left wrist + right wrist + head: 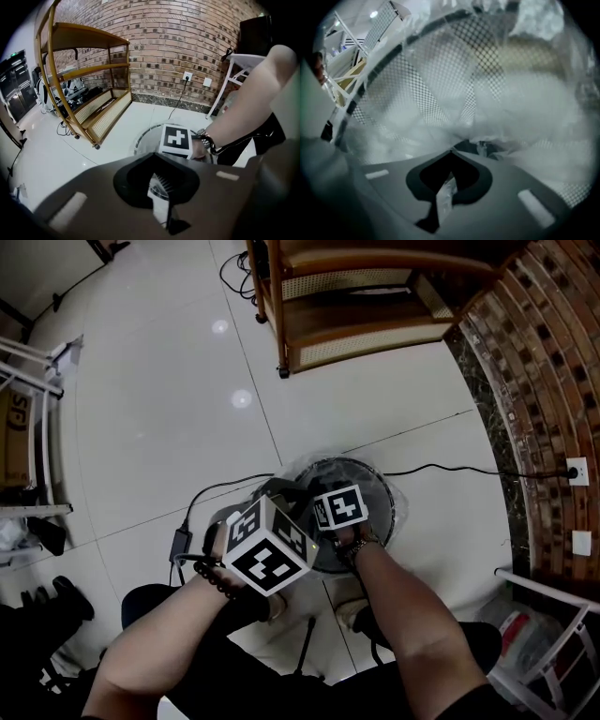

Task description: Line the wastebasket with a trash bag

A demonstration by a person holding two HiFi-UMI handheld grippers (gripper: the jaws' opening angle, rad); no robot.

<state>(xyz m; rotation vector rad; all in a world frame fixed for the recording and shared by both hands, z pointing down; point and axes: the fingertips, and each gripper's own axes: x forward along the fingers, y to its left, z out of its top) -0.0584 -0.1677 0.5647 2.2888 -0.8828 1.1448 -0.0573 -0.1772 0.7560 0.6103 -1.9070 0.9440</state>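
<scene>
Head view: basket [379, 482] on the floor [159, 418], just below frame centre, marker cubes [267, 554] over its near rim. Bag [525, 93] already inside, clouding the mesh across the right gripper view. Lining judged part done, with no film seen folded over the rim yet.

Right claw [447, 183] clenched on a crinkled sliver of bag, inside the basket, with the rim arcing across the upper left of its frame. Left claw [158, 190] clenched too, on a pale strip that looks like bag film, at the basket's lower-left edge in the head view.

To do the step well: press the pinched film down toward the base and out against the wall, slowly, so no air pocket balloons the bag back up. Pin the mouth at the rim with the left claw meanwhile, else the whole bag slides in. Avoid snagging thin film on the mesh. Leave slack for the cuff.

Pose: left forearm [159, 643] and right forearm [412, 615] reaching up from the bottom of the frame, converging over the basket. Right wrist [356, 545], braceleted, tipped steeply down into the opening. Left claw angled down beside it.
</scene>
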